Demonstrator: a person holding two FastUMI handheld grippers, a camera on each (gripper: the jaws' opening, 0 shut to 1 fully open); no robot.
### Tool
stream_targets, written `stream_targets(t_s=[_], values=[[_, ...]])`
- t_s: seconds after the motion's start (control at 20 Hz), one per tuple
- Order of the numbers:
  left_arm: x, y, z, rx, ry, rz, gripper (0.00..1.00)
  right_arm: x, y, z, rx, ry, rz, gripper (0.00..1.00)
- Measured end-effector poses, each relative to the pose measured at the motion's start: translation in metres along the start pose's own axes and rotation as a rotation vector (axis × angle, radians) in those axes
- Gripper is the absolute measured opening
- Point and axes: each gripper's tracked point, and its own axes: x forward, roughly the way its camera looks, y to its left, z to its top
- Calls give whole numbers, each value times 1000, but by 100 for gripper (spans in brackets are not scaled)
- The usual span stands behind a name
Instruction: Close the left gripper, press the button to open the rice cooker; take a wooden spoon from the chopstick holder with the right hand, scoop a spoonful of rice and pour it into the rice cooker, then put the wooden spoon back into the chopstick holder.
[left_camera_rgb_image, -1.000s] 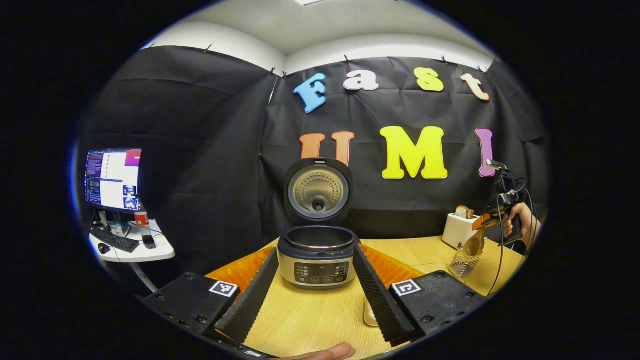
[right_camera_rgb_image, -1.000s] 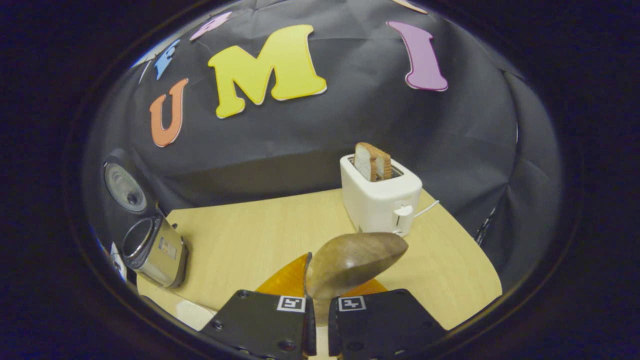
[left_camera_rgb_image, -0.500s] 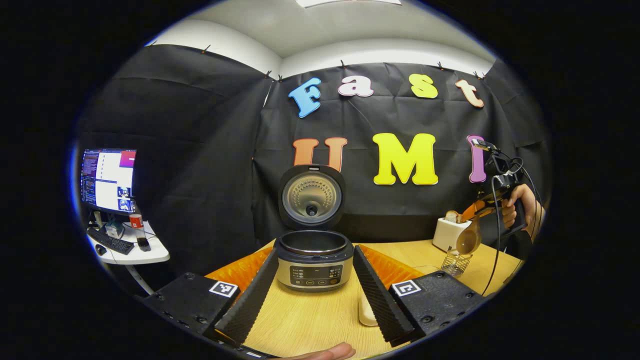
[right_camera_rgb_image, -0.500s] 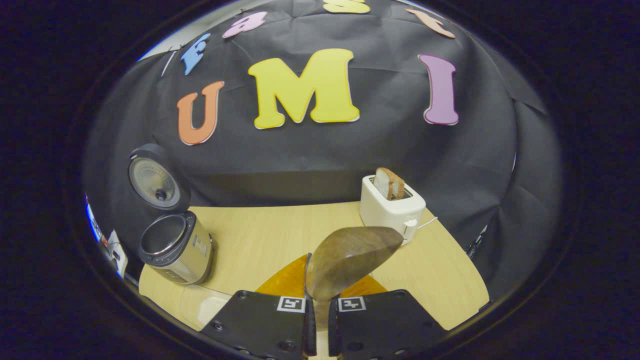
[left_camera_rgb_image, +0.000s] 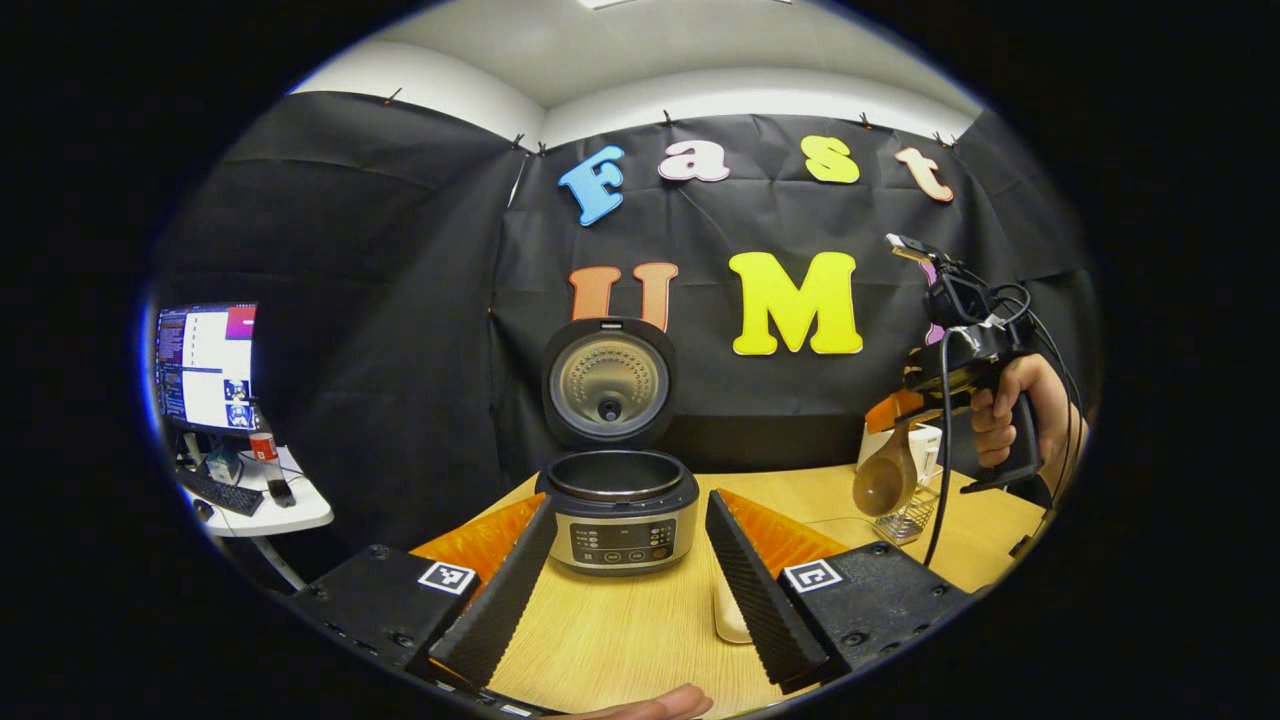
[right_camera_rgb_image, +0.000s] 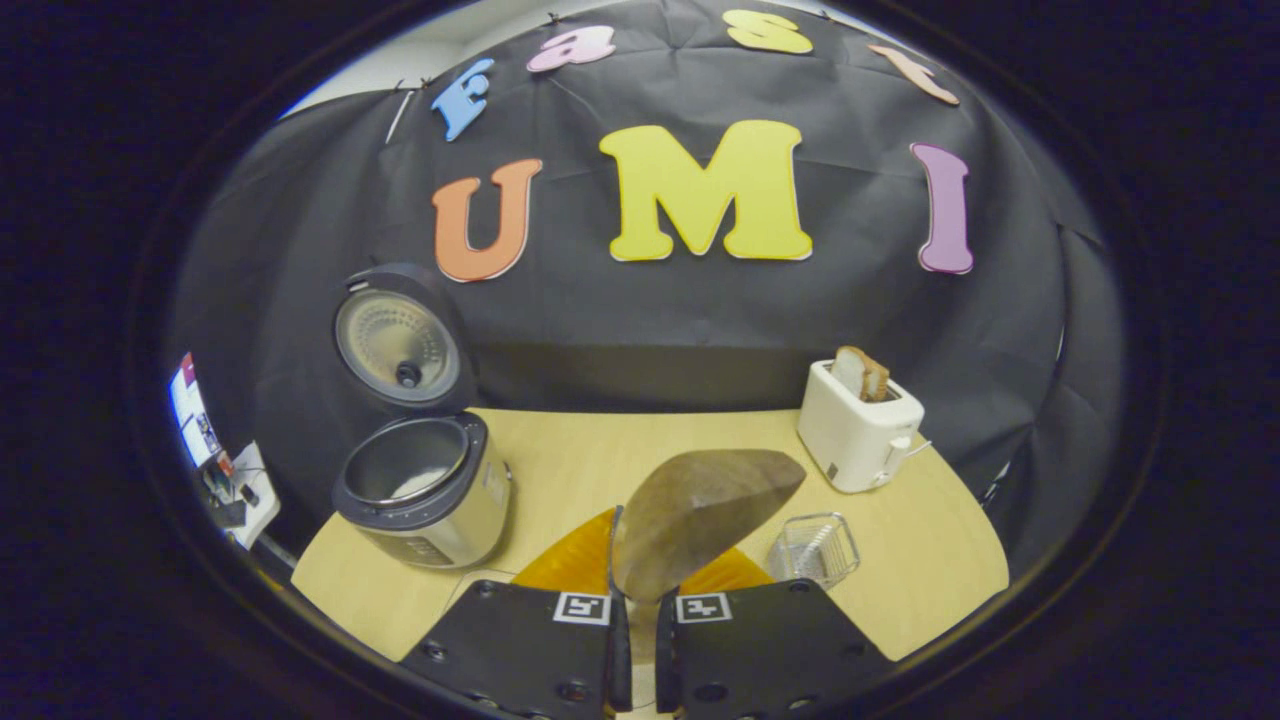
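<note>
Standing on the pale wooden table (right_camera_rgb_image: 560, 450) with its lid (left_camera_rgb_image: 608, 382) tipped upright and the dark pot bare, the rice cooker (left_camera_rgb_image: 620, 508) needs nothing more from the button step, and the left gripper (left_camera_rgb_image: 622, 560) hovers low in front of it with its fingers spread wide, one to each side of the cooker's body and touching nothing. What has changed over the last second is on the other side: the right gripper (right_camera_rgb_image: 633, 625), seen far off in the left gripper view with a hand (left_camera_rgb_image: 1005, 410) round its grip, has risen from just above the chopstick holder (right_camera_rgb_image: 814, 549) until the wooden spoon (right_camera_rgb_image: 690, 518) hangs clear of the wire rim, and the right gripper view has swung so that the cooker now sits much fuller at its left. That means, I judge, the spoon is drawn and the scooping comes next; a pale tray-like shape (left_camera_rgb_image: 728, 608) on the table between the two grippers may be the rice supply, but its contents are too hidden to tell. The toaster (right_camera_rgb_image: 858, 436) with bread in it stands behind the holder, well apart from the cooker. The spoon itself is dark brown, with a broad shallow oval bowl that looks empty, its handle pinched between the narrowly set fingers of the right gripper so that the bowl juts up and forward.
</note>
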Motion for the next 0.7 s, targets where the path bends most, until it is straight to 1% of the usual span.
stream_targets(t_s=[0.15, 0.2, 0.25, 0.4, 0.55, 0.7], values=[[1, -6, -5, 38, 13, 1, 96, 13, 12, -29, -55, 13, -22, 9], [1, -8, -6, 47, 17, 1, 96, 19, 12, -40, -79, 17, -40, 11], [1, -9, -6, 52, 16, -1, 96, 24, 11, -51, -104, 22, -59, 9], [3, -14, -4, 26, 7, -19, 96, 37, 6, -78, -135, 32, -104, 9], [3, -23, -8, -3, 26, -57, 96, 42, 2, -92, -140, 44, -127, 9], [3, -17, -8, 10, 25, -43, 96, 42, 1, -101, -167, 48, -142, 9]])
